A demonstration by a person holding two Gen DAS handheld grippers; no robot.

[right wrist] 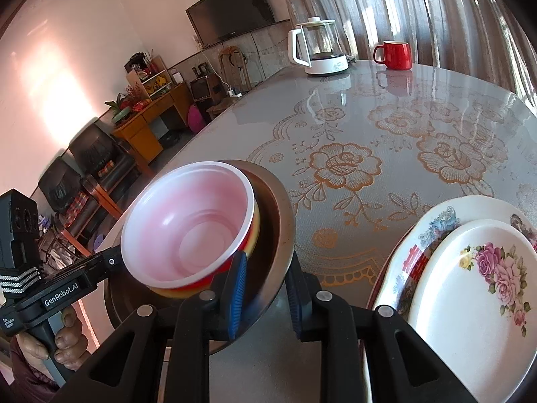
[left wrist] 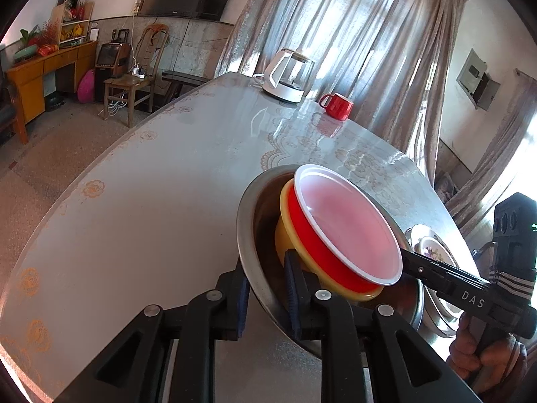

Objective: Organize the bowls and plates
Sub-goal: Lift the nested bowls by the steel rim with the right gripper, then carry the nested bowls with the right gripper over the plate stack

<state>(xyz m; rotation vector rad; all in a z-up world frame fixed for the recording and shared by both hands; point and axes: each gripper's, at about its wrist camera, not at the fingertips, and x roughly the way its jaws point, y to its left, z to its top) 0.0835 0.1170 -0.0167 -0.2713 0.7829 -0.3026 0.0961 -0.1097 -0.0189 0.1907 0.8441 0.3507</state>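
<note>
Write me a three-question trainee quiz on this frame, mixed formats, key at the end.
1. True or false: both grippers, left and right, clamp the rim of the steel bowl.
2. Which bowl sits directly in the steel bowl? A) red bowl B) yellow bowl C) neither
3. Fill in: beside the kettle at the far end of the table stands a red ____.

Key: 1 true; 2 B, with the red bowl nested in the yellow bowl; 3 mug.
</note>
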